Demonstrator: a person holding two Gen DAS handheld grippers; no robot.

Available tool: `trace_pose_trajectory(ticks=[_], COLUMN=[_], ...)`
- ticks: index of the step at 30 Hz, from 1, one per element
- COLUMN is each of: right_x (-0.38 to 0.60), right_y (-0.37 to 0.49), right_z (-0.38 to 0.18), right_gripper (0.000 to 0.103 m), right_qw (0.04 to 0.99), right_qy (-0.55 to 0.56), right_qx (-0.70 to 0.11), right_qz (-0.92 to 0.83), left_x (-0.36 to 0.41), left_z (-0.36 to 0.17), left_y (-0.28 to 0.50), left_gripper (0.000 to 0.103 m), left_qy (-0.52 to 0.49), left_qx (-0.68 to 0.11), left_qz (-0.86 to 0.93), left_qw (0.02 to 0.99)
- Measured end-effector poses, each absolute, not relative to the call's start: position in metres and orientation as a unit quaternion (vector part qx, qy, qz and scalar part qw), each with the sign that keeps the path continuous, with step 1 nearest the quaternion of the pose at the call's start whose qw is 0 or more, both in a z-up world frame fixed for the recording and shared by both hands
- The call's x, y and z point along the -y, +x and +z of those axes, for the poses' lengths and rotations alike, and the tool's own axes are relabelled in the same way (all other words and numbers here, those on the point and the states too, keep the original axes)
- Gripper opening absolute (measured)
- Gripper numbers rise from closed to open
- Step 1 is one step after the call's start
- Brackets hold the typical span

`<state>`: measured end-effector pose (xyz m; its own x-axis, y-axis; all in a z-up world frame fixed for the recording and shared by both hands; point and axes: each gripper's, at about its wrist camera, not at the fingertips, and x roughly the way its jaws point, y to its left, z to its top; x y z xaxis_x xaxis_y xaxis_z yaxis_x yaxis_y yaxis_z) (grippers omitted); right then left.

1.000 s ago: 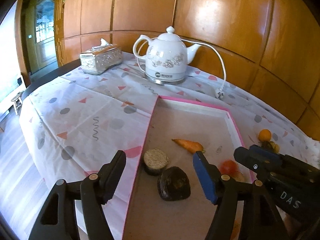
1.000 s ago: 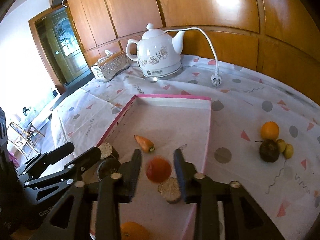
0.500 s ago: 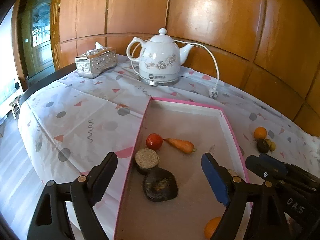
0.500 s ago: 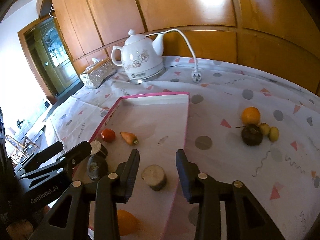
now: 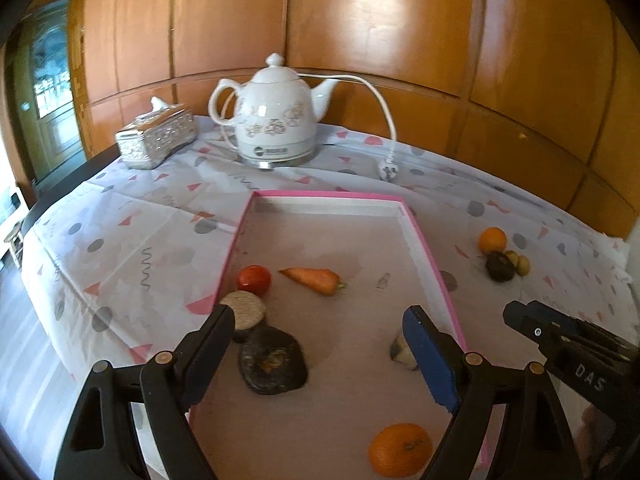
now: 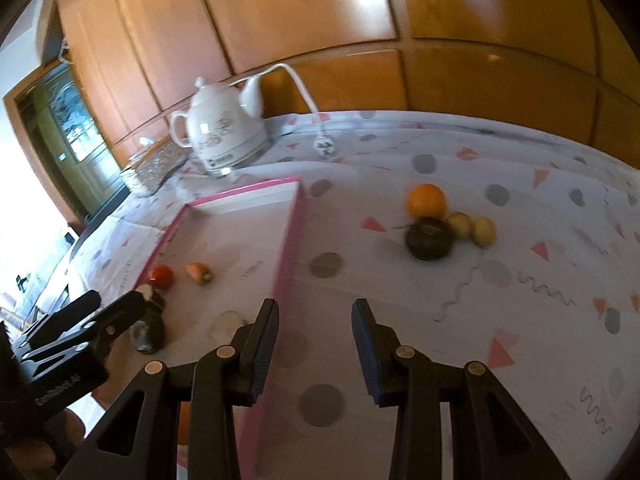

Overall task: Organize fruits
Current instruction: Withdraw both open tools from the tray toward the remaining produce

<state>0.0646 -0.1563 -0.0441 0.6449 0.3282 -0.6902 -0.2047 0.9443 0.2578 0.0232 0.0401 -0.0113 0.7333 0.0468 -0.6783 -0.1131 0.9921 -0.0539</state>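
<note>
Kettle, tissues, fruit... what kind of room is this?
Probably a room in someone's home, perhaps a dining room: a white kettle and tissue box on a table with a patterned tablecloth, against wooden wall panels.

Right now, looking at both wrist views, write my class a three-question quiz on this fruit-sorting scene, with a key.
1. True or false: the carrot lies inside the pink tray.
2. What lies outside the tray beside the dark fruit? A) orange B) tomato C) kettle
3. Fill in: both the left gripper and the right gripper have their jaws ____ and hold nothing.

Key: 1 true; 2 A, the orange; 3 open.
</note>
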Motion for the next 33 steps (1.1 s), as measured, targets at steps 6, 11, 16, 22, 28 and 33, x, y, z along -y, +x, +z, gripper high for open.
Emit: trace_pose_trajectory(ticks=[6,11,16,22,28,33], right_x=[0.191,0.22,0.243,0.257,0.259,0.254], right_y=[0.065,0.071,0.082,0.107,0.137,0.16], right_z=[-0.056,-0.064,-0.072,-0.072,-0.073,-0.081], right_gripper=[0.038,0.038,0.038,0.037,0.037,0.037], right_qw=[0.904,0.904,0.905,0.908,0.911,0.908], right_qy=[0.098,0.11,0.112,0.103,0.084,0.062], right_qx=[-0.402,-0.406,-0.409,-0.404,-0.404,-0.413], right_qz=[0.107,0.07,0.04,0.027,0.024,0.028], left_x=[-0.022,-0.009,0.005,0.023,0.039,0.048], left_z=[-0.011,-0.011,-0.011,-0.009,-0.009,-0.012], left_y=[0.026,0.03,0.034,0.041,0.05,0.056], left_gripper=[0.088,0.09,0.09,0.09,0.09,0.09], left_qy=[-0.029,-0.022,-0.018,-0.022,-0.012,-0.01], left_qx=[-0.366,-0.372,-0.376,-0.38,-0.387,-0.393], left_qz=[0.012,-0.009,-0.034,-0.072,-0.088,-0.103], left_qw=[0.93,0.928,0.926,0.922,0.918,0.914])
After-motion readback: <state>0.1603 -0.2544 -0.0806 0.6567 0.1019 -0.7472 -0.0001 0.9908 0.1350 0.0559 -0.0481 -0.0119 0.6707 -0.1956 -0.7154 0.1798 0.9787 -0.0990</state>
